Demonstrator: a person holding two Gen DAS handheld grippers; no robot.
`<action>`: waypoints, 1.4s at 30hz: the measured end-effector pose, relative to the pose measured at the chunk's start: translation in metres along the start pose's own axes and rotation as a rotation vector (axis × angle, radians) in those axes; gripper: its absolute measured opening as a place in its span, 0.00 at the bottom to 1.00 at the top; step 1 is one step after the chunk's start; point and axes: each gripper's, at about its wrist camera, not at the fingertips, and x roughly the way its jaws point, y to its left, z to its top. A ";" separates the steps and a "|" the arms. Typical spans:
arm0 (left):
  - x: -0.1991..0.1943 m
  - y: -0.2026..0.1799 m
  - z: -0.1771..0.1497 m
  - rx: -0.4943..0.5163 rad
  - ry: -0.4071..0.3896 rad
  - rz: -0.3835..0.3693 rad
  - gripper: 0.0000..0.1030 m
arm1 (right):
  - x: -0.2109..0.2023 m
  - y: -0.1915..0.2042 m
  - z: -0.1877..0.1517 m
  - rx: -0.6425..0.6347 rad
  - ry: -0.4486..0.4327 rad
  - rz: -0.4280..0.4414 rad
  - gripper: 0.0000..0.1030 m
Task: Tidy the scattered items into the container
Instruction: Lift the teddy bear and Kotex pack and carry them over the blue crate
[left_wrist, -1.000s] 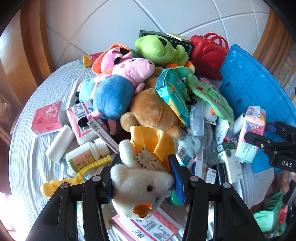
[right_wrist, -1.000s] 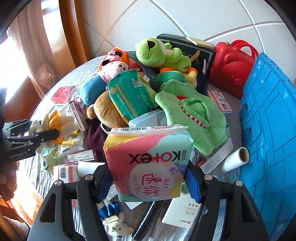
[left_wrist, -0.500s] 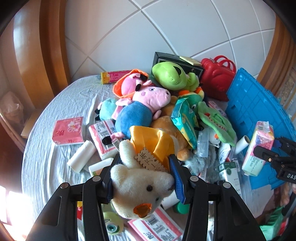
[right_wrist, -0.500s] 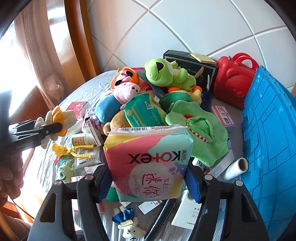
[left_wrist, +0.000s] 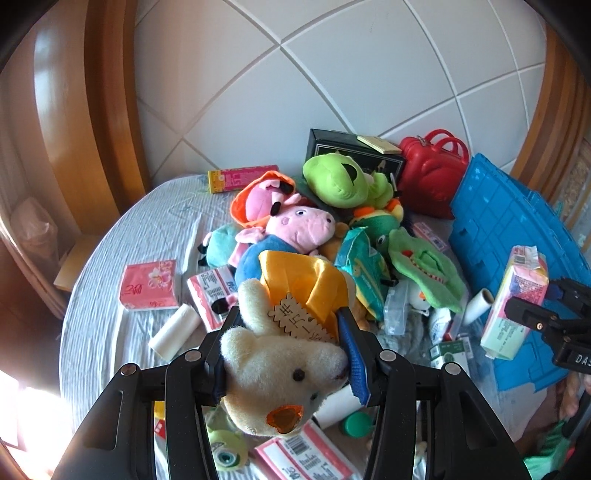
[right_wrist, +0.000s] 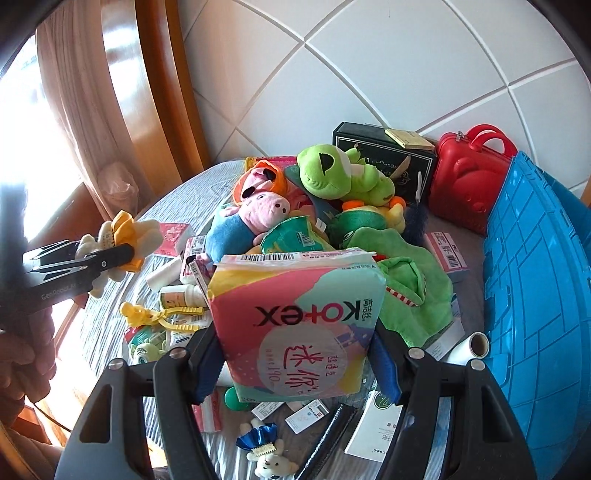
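My left gripper (left_wrist: 288, 347) is shut on a cream plush bear with a yellow bow (left_wrist: 280, 373), held high above the table; the gripper and bear also show in the right wrist view (right_wrist: 110, 243). My right gripper (right_wrist: 295, 365) is shut on a pink and teal Kotex pack (right_wrist: 299, 317), also lifted; it shows in the left wrist view (left_wrist: 517, 299). The blue crate (right_wrist: 535, 288) stands at the right. A pile of plush toys, among them a pink pig (left_wrist: 295, 229) and a green frog (left_wrist: 340, 177), lies in the middle.
A red toy case (left_wrist: 432, 177) and a black box (left_wrist: 351, 147) stand at the back by the tiled wall. A pink tissue pack (left_wrist: 149, 284), white rolls (left_wrist: 173, 332), small boxes and a yellow clip (right_wrist: 162, 317) lie on the grey cloth. Wooden frame on the left.
Both grippers have risen and pulled back with their loads; the pile looks smaller and farther below. The grips have not changed.
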 end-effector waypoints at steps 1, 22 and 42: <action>-0.002 -0.002 0.001 -0.002 -0.004 -0.001 0.47 | -0.002 0.000 0.001 0.000 -0.006 0.004 0.65; -0.041 -0.062 0.028 -0.016 -0.118 -0.004 0.47 | -0.039 -0.042 0.015 -0.036 -0.085 0.060 0.65; -0.041 -0.156 0.058 0.022 -0.163 -0.043 0.47 | -0.081 -0.120 0.015 -0.030 -0.148 0.043 0.65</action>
